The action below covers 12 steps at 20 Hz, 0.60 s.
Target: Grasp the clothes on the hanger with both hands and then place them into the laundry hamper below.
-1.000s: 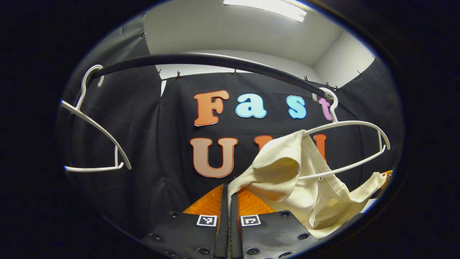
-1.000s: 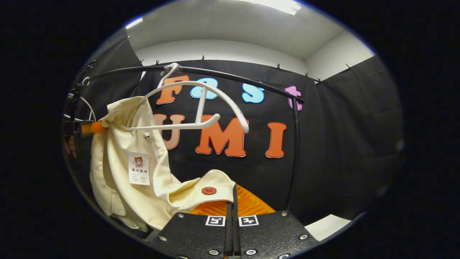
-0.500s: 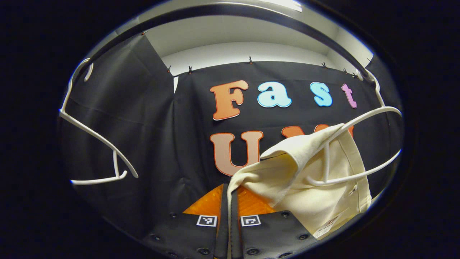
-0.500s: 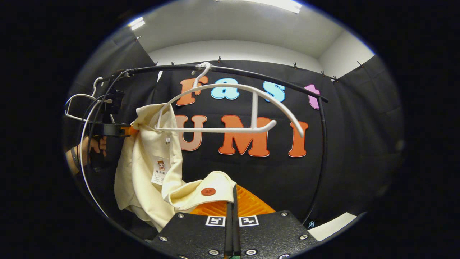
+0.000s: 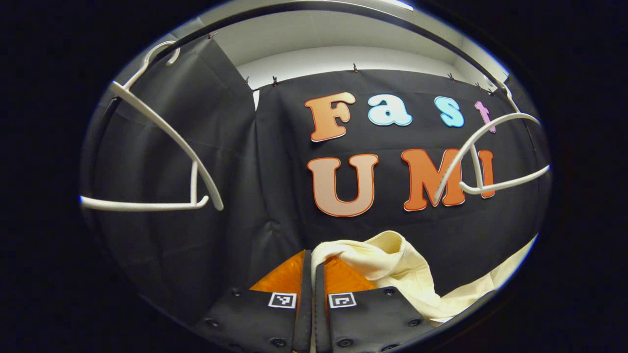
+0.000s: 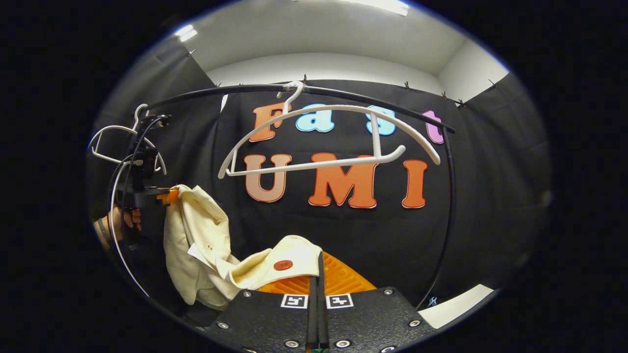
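Cream garment (image 6: 206,250) hangs slack between the two tools, clear of the white hanger (image 6: 333,142), which is bare on the black rail (image 6: 373,97).

Right tool (image 6: 318,264): fingers closed to a thin slit, pinching a flap of the cloth beside a red button (image 6: 283,265). Left tool (image 5: 309,264): fingers likewise drawn together with a fold of cream cloth (image 5: 387,260) caught at the tips. In the right gripper view the left tool (image 6: 169,195) shows far off, nipping the garment's upper corner, a hand (image 6: 115,223) behind it.

Handling: light, soft, limp fabric; it drapes and bunches, with no stiffness to steer by. Two corner grips, well apart, keep it spread; a hem or seam should hold better than a loose middle fold. Slip risk looks low, though how deep each pinch goes is hard to tell here.

Against half a second ago: the cloth was draped over the hanger's left arm; now it is off and sits lower. The hanger has swung level. A second empty hanger (image 5: 162,157) hangs to the left.

Hamper lies below, out of frame. Remaining job, as I judge it: lower and let go.
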Tool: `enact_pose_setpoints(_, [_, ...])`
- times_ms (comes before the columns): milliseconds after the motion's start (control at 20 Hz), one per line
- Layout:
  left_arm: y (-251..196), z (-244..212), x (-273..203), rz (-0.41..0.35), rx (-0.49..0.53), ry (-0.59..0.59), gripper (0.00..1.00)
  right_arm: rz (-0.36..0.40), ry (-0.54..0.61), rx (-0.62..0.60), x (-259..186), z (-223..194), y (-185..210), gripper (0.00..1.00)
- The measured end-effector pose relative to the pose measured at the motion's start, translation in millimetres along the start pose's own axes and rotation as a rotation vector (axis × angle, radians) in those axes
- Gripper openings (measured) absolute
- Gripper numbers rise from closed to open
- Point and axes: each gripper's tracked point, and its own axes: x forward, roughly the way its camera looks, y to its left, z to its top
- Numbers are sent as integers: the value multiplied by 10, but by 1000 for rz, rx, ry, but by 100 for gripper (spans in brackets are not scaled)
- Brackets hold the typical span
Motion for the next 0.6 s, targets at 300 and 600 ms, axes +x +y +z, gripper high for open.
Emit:
enact_pose_setpoints(300, [-42, -141, -615, -81, 12, 4, 10, 19, -5, -2, -257, 67, 54, 0])
enact_pose_setpoints(600, [-510, -539, -1240, -226, -39, 103, 10, 75, 64, 7, -468, -190, 302, 0])
